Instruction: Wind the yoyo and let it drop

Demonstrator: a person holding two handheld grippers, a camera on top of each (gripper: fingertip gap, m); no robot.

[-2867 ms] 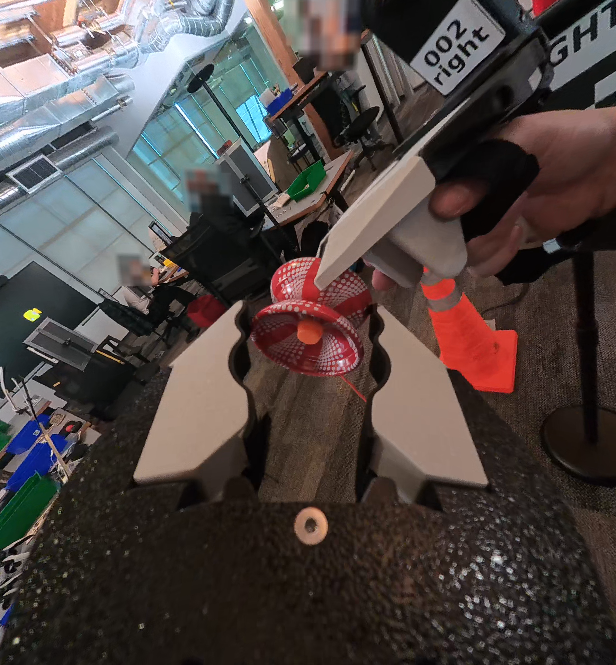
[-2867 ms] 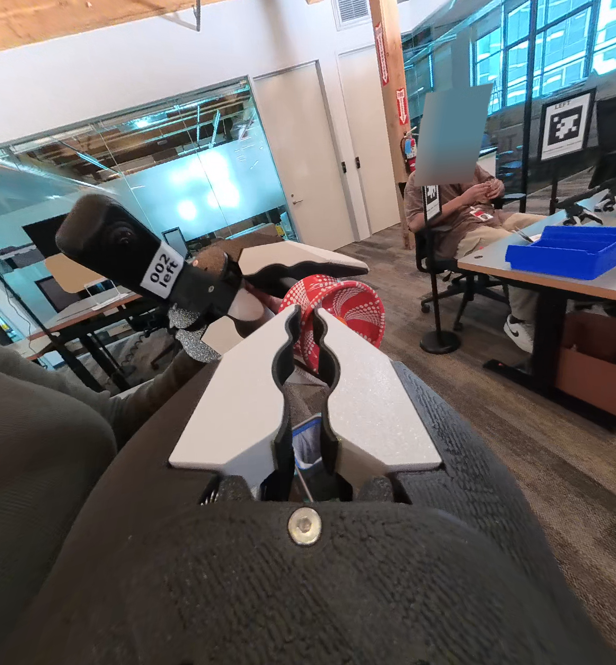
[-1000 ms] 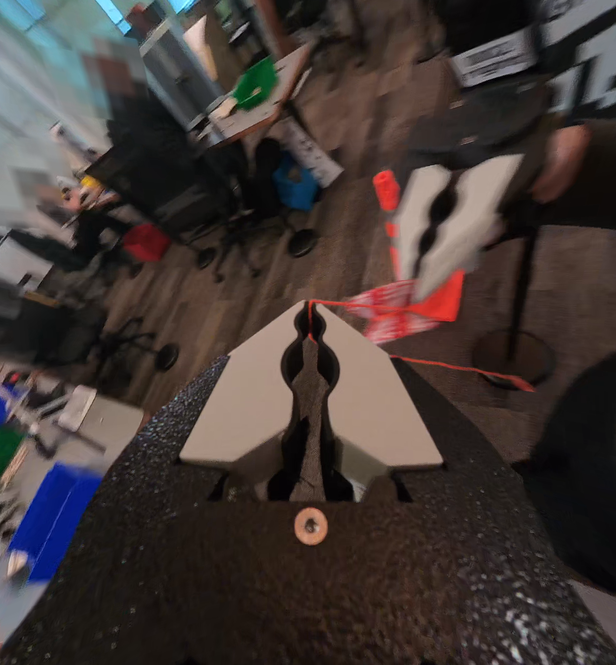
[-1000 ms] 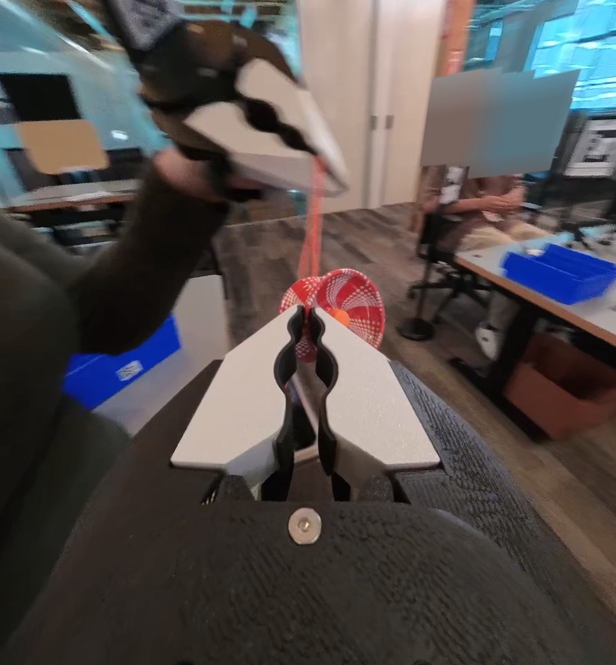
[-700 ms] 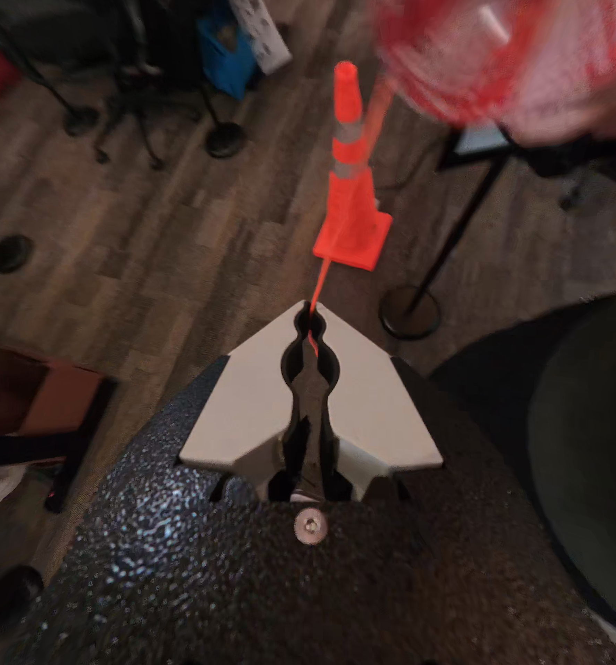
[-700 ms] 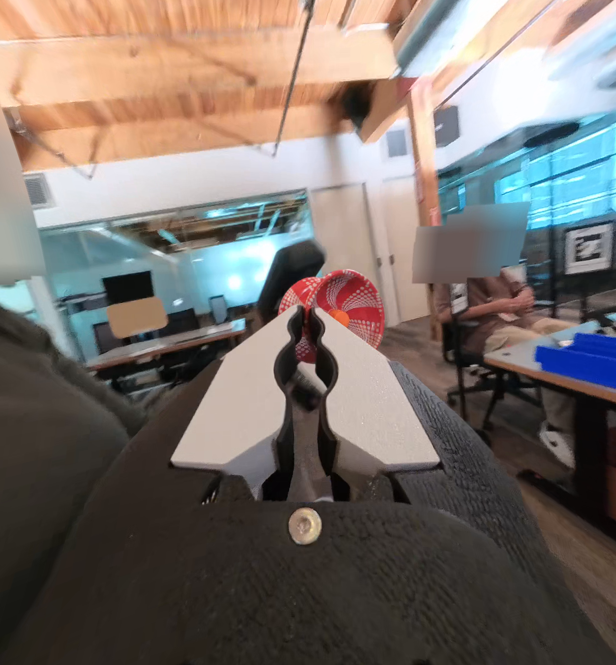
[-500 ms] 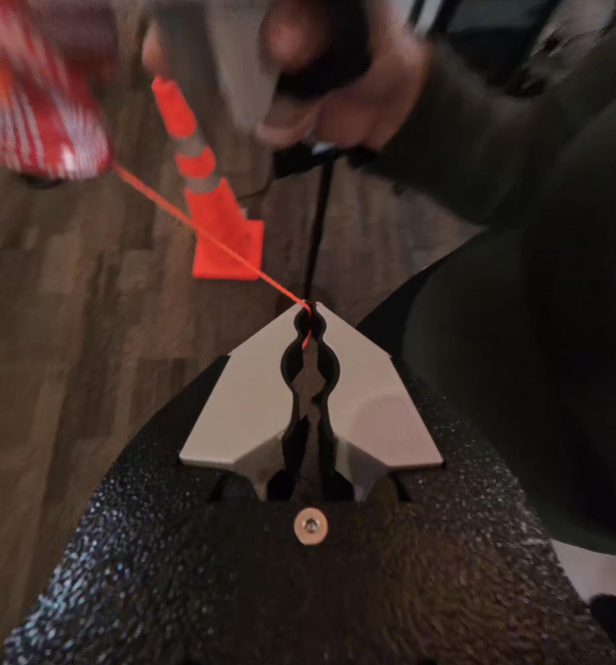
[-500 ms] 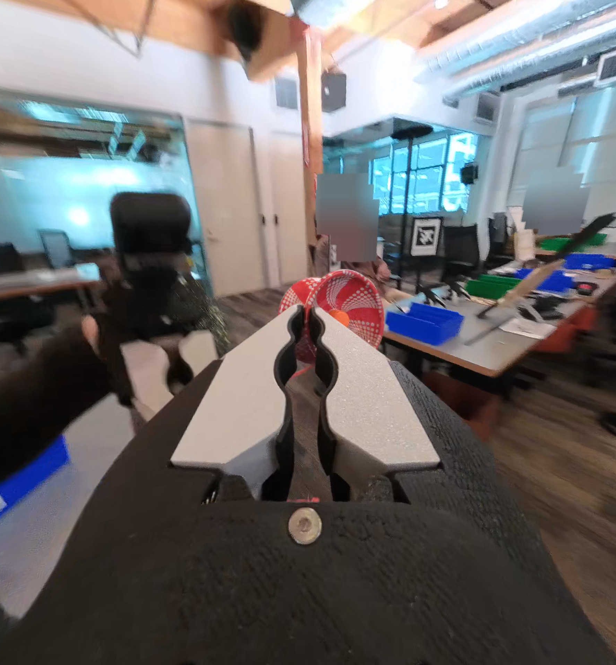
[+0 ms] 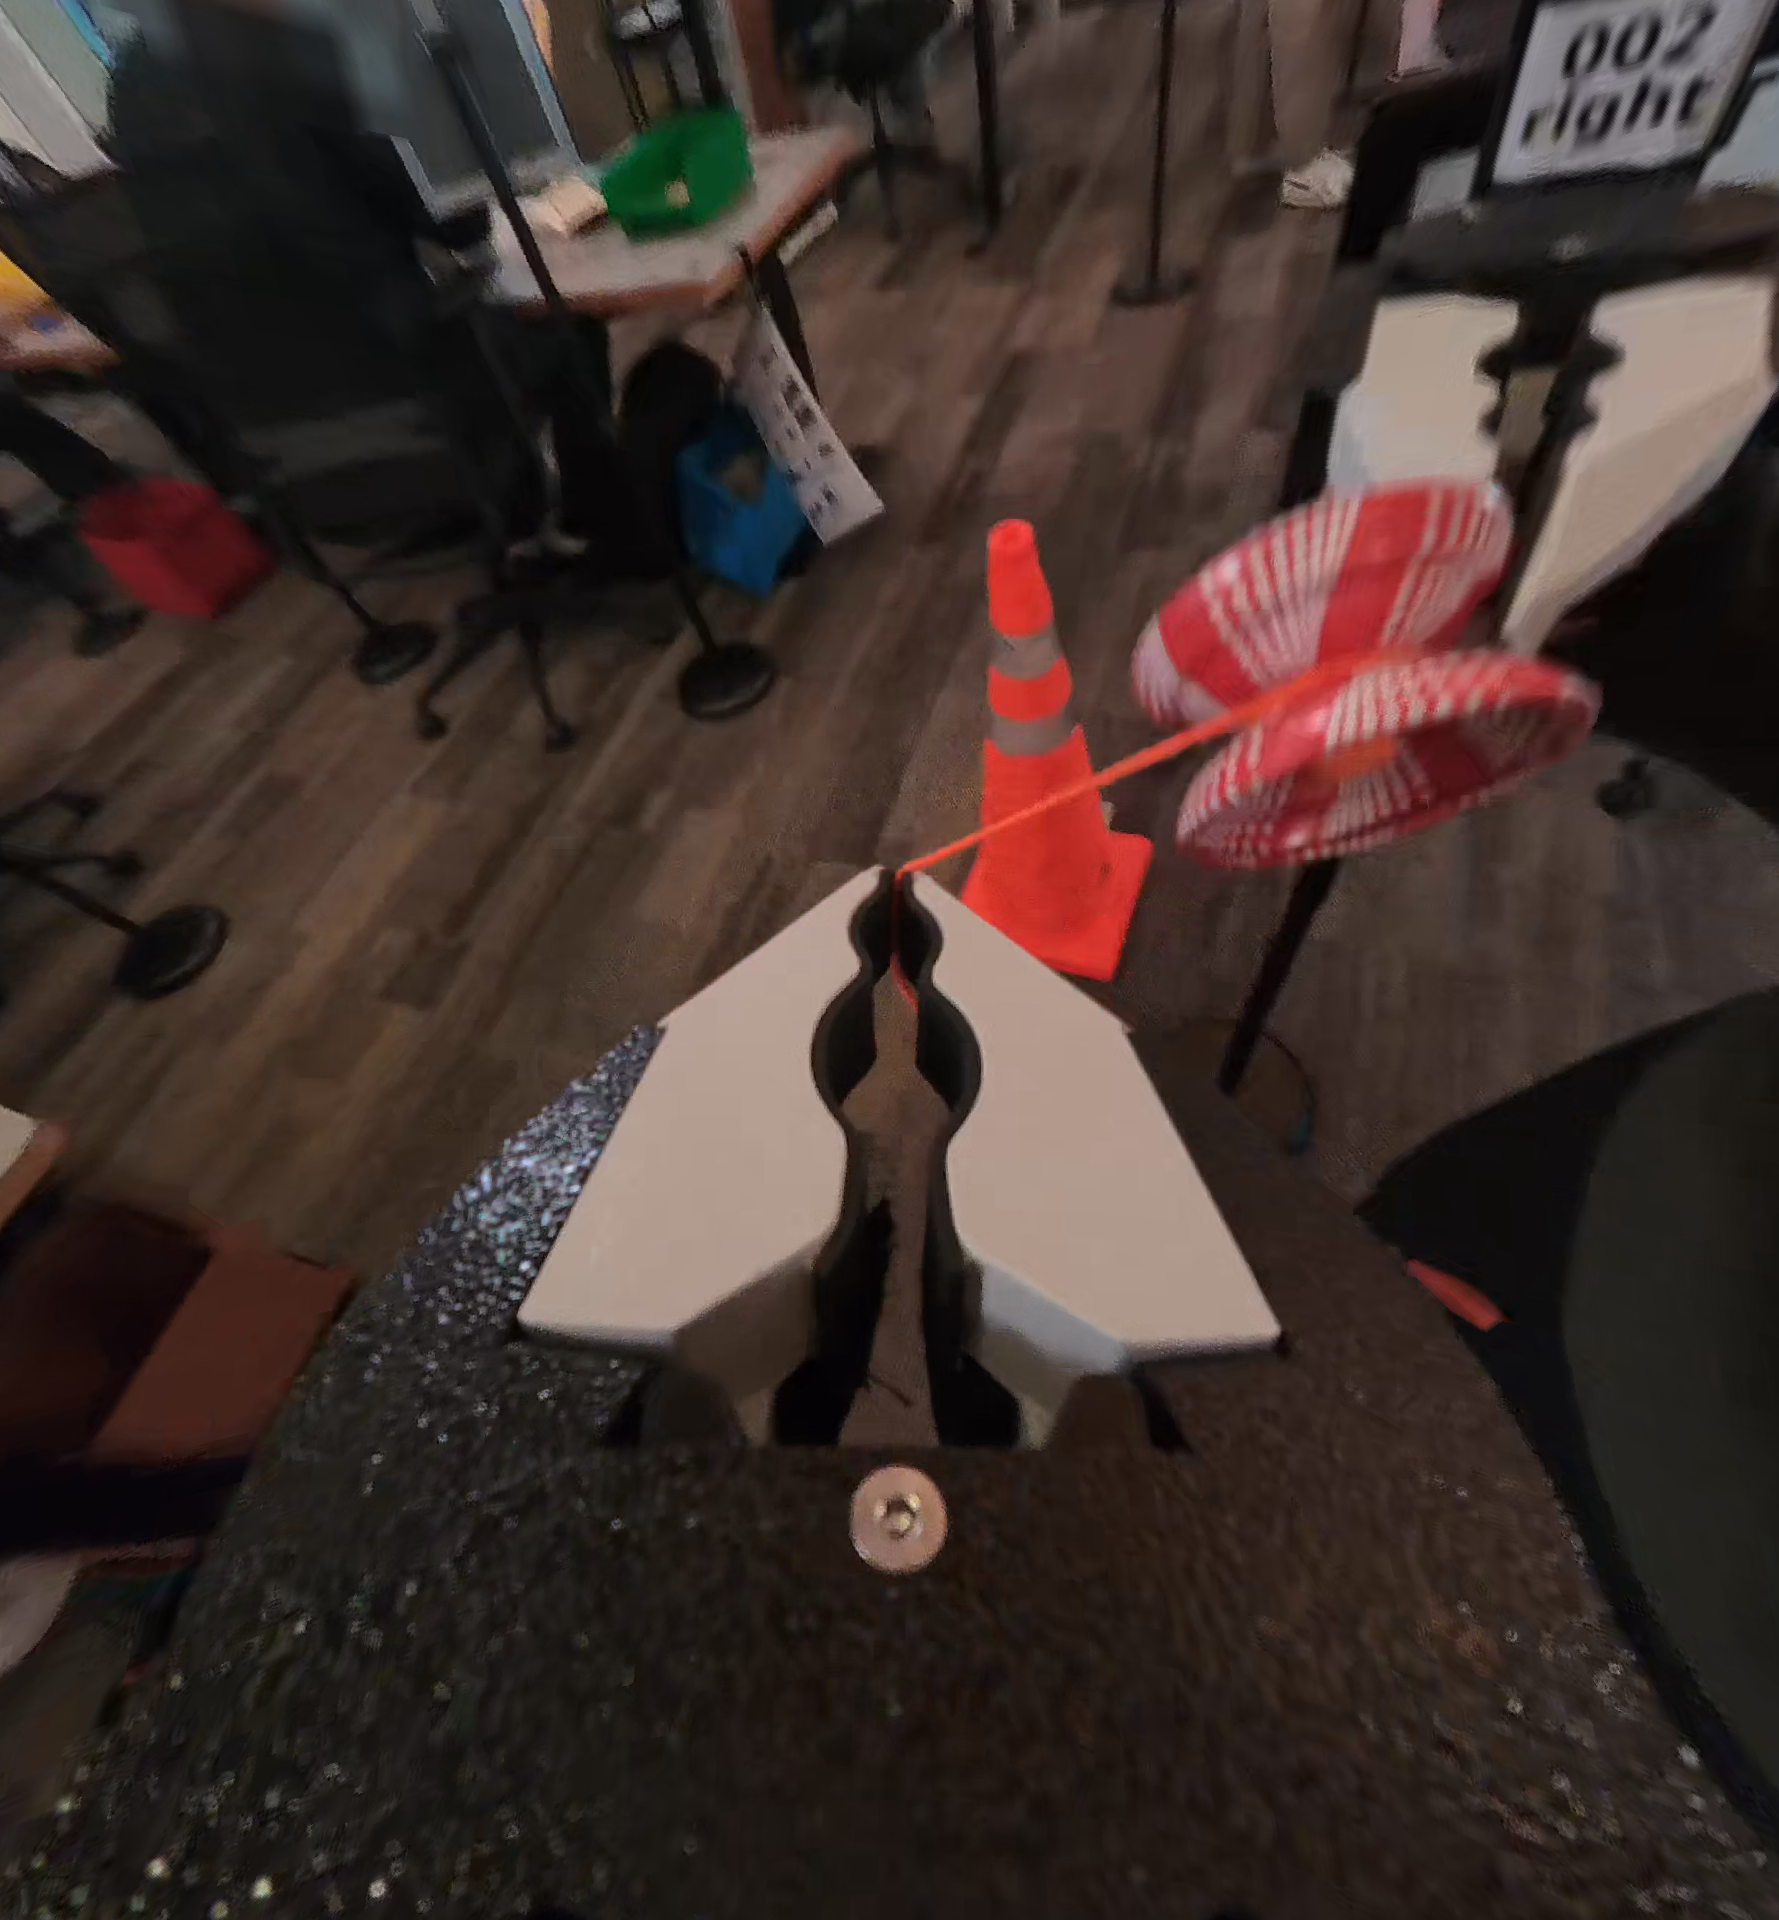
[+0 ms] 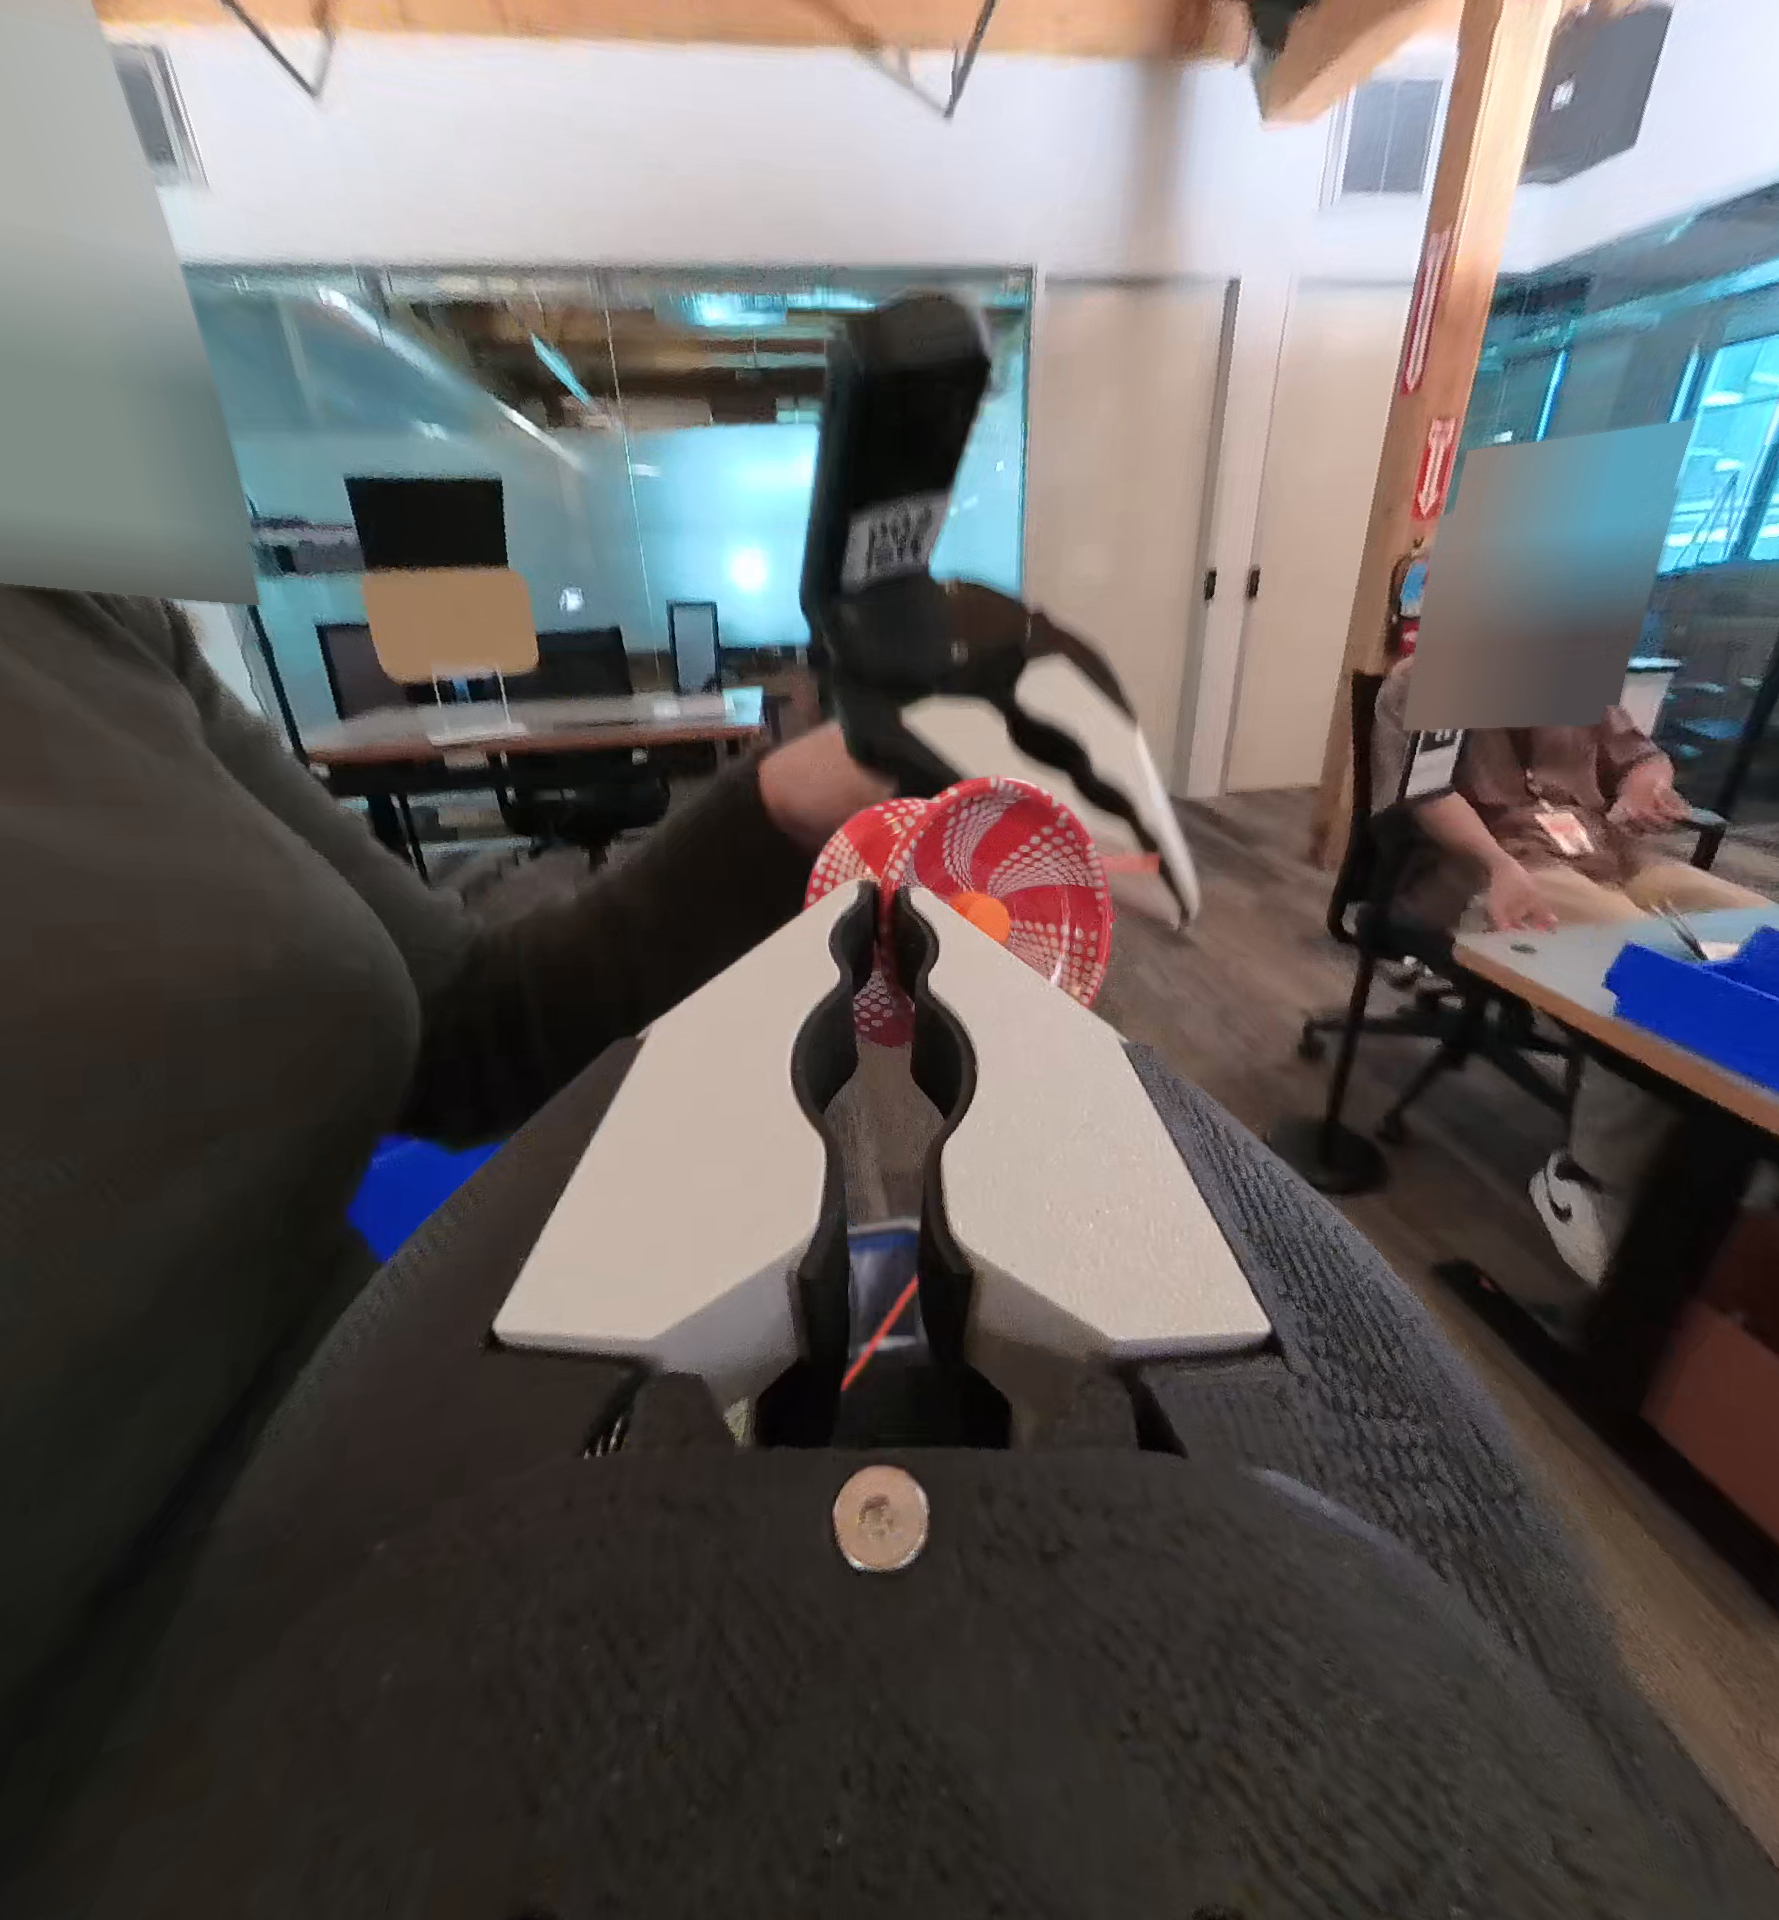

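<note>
Two hand-held grippers work on one red and white yoyo (image 9: 1368, 686). The left hand-held gripper (image 9: 895, 883) has its grey fingers pressed together on the thin orange string (image 9: 1103, 779), which runs tight from the tips up and to the right into the groove between the two halves of the yoyo. In the left wrist view the yoyo is blurred and sits in the air at the tip of the right hand-held gripper (image 9: 1524, 613), above the wooden floor (image 9: 449, 883) and near an orange traffic cone (image 9: 1046, 769). A white label with black writing sits on the top of that gripper, and a printed sheet leans under a desk (image 9: 656, 260) that carries a green bin (image 9: 677, 171). The right wrist view shows what the left one hides: the right hand-held gripper (image 10: 890, 904) is closed on the rim of the nearer half of the yoyo (image 10: 978, 894), whose orange hub faces the camera, and a piece of string passes low between its fingers. Behind it the left hand-held gripper (image 10: 1165, 883) points down and to the right, with a blurred label on its black handle. Red signs hang on a wooden post (image 10: 1425, 416), and a blue bin (image 10: 1737, 997) lies on a desk (image 10: 1643, 1049) at the right, beside a sitting person (image 10: 1571, 810).
</note>
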